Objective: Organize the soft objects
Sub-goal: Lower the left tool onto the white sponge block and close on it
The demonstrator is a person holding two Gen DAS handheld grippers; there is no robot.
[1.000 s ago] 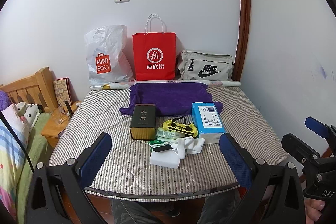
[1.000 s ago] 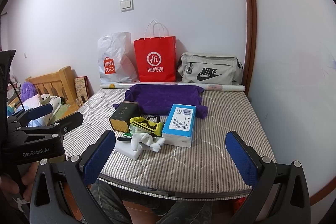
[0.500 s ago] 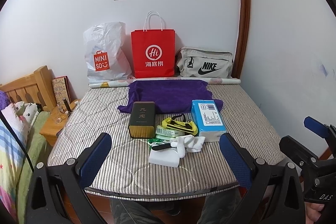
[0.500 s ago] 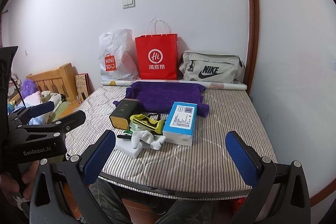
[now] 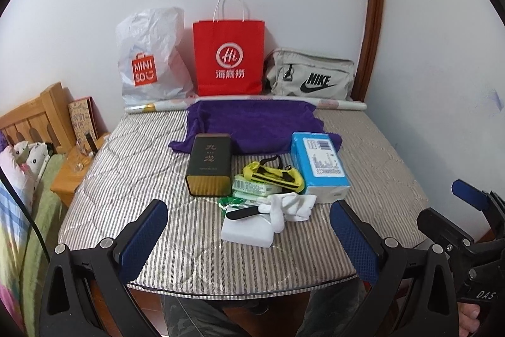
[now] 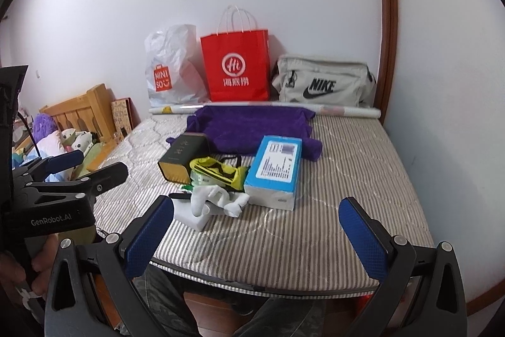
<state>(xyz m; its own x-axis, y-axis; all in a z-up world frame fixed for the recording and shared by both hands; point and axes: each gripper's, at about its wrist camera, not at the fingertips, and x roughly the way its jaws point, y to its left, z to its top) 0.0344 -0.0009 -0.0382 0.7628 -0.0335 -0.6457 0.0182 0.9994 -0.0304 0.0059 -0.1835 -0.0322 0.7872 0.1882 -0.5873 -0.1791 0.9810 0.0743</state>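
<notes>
Jaws on your left gripper (image 5: 246, 229) spread wide, gripping nothing; right gripper (image 6: 257, 228) likewise spread, empty. Both hover off near edge of striped mattress (image 5: 126, 179). Ahead of you: white socks (image 5: 288, 207) draped over white block (image 5: 246, 231), yellow pouch (image 5: 273, 174) just behind, blue box (image 5: 320, 166) beside, dark tin (image 5: 210, 163) at left, purple towel (image 5: 255, 125) farther back.

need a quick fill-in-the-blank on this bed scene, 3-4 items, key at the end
1. The red paper bag stands between the white plastic Miniso bag and the grey ____ bag.
2. The white socks lie partly on a white ____.
3. The dark rectangular tin rests partly on the ____ towel.
4. Both the left tongs and the right tongs are ____.

Missing words: Nike; box; purple; open
</notes>
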